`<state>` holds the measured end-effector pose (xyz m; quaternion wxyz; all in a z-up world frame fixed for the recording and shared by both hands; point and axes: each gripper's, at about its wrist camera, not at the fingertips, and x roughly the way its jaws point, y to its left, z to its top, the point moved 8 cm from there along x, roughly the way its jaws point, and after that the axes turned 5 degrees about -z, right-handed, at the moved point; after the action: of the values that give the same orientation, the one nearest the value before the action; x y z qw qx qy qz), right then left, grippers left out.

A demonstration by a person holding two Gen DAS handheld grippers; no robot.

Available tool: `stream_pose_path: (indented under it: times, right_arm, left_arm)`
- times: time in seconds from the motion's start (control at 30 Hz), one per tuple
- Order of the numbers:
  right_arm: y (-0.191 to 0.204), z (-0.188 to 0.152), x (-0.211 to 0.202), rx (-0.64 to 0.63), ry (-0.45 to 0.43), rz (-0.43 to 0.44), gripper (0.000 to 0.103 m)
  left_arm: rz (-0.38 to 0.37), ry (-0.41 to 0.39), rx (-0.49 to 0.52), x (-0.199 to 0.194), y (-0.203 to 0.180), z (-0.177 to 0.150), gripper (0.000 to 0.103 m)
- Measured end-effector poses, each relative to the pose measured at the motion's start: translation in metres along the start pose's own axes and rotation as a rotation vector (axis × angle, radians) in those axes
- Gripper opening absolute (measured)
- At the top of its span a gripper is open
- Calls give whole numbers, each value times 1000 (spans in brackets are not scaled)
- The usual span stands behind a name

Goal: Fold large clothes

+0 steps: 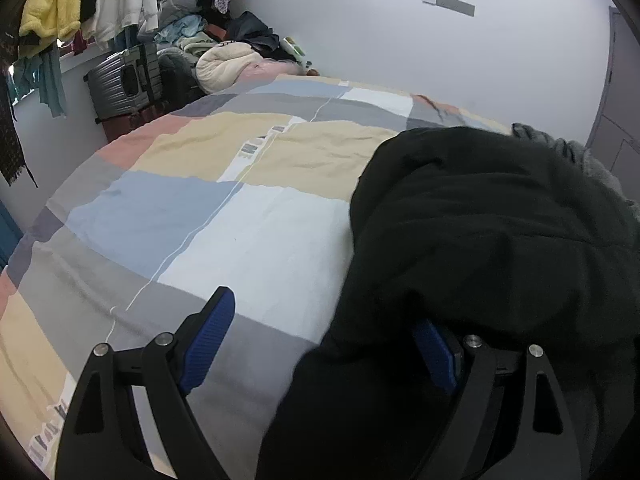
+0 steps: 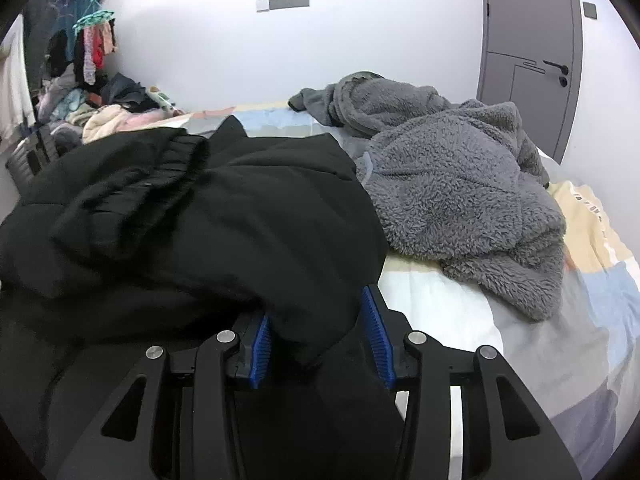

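On the patchwork bedspread (image 1: 256, 216), toward the near edge, the black garment (image 2: 224, 216) lies in a loose heap, its gathered elastic band showing at about ten o'clock in the right wrist view. A grey fleece garment (image 2: 460, 192) is bunched just beside it at two o'clock, the two touching along the black one's far right edge.

The step in hand looks like setting the black piece down and getting a fresh hold so it can be spread flat. To do that well, I would take a single layer at an edge or corner rather than a thick bunch, draw the cloth toward the open bedspread at nine to ten o'clock in the left wrist view, and keep it off the fleece so the two do not drag together (a fold laid over wrinkles will only hold them in).

The right gripper (image 2: 322, 334) stands partly open with a hanging fold of black cloth between its blue pads (image 2: 260, 350); the fabric lies against the left pad, but a gap shows at the right one, so I read it as released, not clamped. The left gripper (image 1: 324, 344) is spread wide: its left finger hangs clear over the bedspread, while black cloth drapes over its right finger without being pinched.
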<state>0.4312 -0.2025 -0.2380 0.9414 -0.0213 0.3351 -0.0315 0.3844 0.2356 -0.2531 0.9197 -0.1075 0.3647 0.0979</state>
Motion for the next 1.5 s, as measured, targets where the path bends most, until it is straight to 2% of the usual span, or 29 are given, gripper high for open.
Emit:
stream_pose_path:
  times: [0.3, 0.47, 0.67, 0.83, 1.0, 1.17, 1.37, 1.5]
  right_arm:
    - [28, 6, -74, 57, -52, 110, 41]
    - [50, 18, -120, 26, -108, 142, 41]
    - [60, 62, -206, 40, -238, 191, 41]
    - [65, 95, -287, 19, -343, 199, 41]
    - [66, 109, -372, -9, -448, 209, 41]
    - [66, 104, -432, -27, -488, 240, 41]
    - [58, 103, -486, -42, -526, 268, 41]
    - [36, 105, -510, -43, -530, 280, 41]
  left_arm:
    - [-99, -58, -2, -72, -23, -2, 86]
    - [-144, -91, 14, -120, -42, 2, 86]
    - [-169, -148, 73, -192, -63, 19, 86]
    - [-202, -196, 73, -261, -68, 38, 86]
    - [-203, -264, 112, -330, -70, 41, 87]
    - [-203, -342, 153, -405, -64, 34, 88]
    - [-232, -368, 167, -461, -49, 29, 89]
    - [-271, -352, 120, -484, -18, 33, 89]
